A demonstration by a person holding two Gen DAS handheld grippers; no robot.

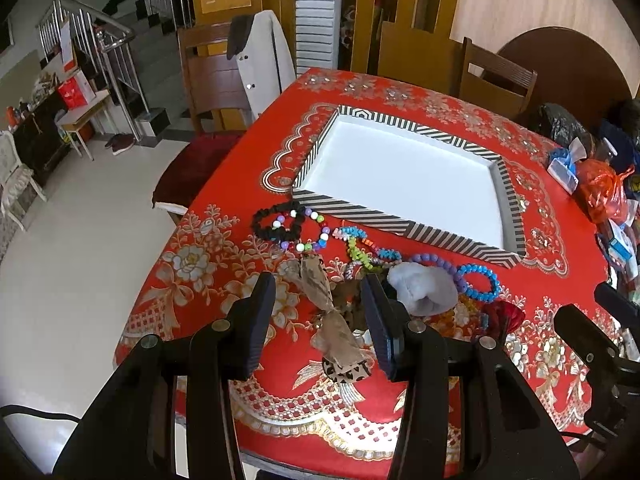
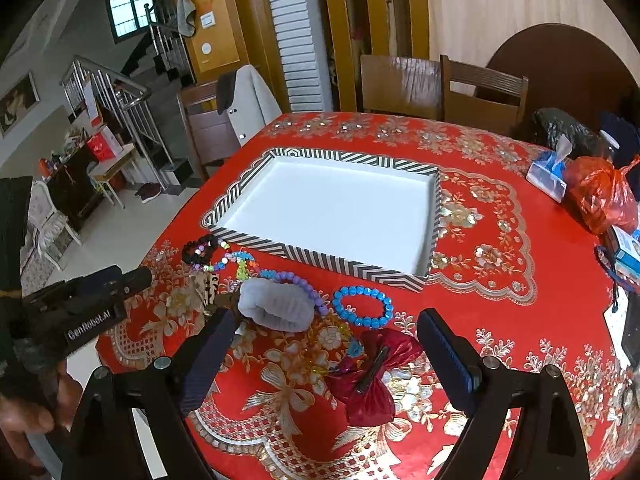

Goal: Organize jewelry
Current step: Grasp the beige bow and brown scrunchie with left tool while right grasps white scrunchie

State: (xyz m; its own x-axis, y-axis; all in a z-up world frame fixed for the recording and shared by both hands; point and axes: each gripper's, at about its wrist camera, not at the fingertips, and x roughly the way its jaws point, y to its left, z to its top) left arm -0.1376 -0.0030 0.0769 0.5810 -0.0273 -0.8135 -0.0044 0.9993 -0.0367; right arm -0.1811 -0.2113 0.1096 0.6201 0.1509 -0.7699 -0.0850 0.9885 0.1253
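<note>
- A shallow tray [image 2: 332, 258] is set near the middle of the table [image 2: 500, 320].
- A row of bracelets [image 2: 362, 306] and hair ties [image 1: 276, 222] is spread just before the tray's near wall.
- A fabric bow [image 2: 370, 380] is laid nearer still, between the right gripper's [image 2: 326, 346] parted fingers.
- A tissue pack [image 2: 548, 176] and a tied bag [image 2: 600, 196] are placed right of the tray.
- Chairs [image 2: 484, 92] are ranged behind the table.

Soft even daylight, sharp centre, fisheye-warped dark corners.
</note>
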